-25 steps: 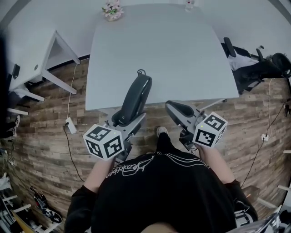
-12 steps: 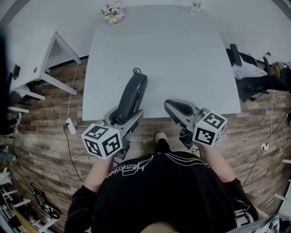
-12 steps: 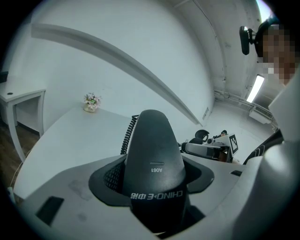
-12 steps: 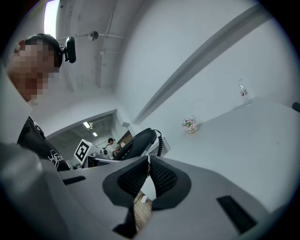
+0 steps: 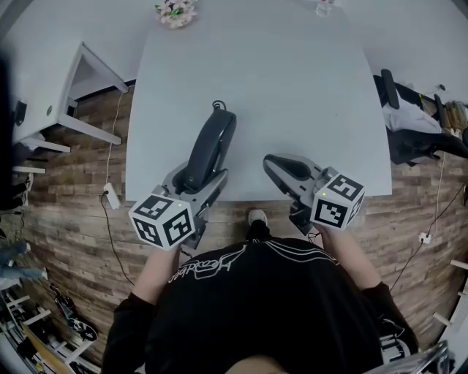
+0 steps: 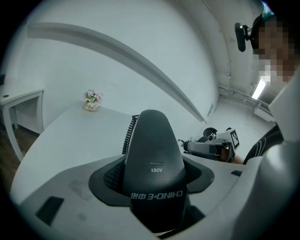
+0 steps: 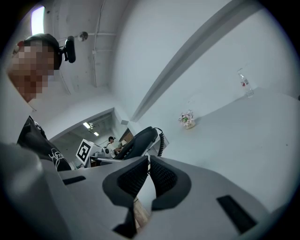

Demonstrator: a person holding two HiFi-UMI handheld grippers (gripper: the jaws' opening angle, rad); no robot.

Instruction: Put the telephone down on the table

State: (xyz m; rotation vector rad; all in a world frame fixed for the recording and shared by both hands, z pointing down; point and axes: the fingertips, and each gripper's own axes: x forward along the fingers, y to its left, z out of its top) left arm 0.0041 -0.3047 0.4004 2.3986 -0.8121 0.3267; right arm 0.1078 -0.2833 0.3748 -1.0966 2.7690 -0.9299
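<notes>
A dark grey telephone handset (image 5: pixel 209 148) with a coiled cord (image 5: pixel 219 107) at its far end is held over the near part of the pale grey table (image 5: pixel 292 80). My left gripper (image 5: pixel 196 179) is shut on the handset's near end; in the left gripper view the handset (image 6: pixel 153 159) fills the space between the jaws. Whether the handset touches the table I cannot tell. My right gripper (image 5: pixel 281 169) hovers at the table's near edge, jaws shut with nothing between them. The right gripper view shows its pads (image 7: pixel 164 177) almost meeting and the handset (image 7: pixel 139 141) off to the left.
A small pot of flowers (image 5: pixel 175 12) stands at the table's far left corner and a clear bottle (image 5: pixel 325 7) at the far edge. A white side table (image 5: pixel 51 88) is on the left, a chair with clothes (image 5: pixel 413 124) on the right. A cable (image 5: pixel 111 197) runs over the wooden floor.
Both grippers have advanced over the table's near edge, and the handset now lies further in above the tabletop. The grip on it has not changed.
</notes>
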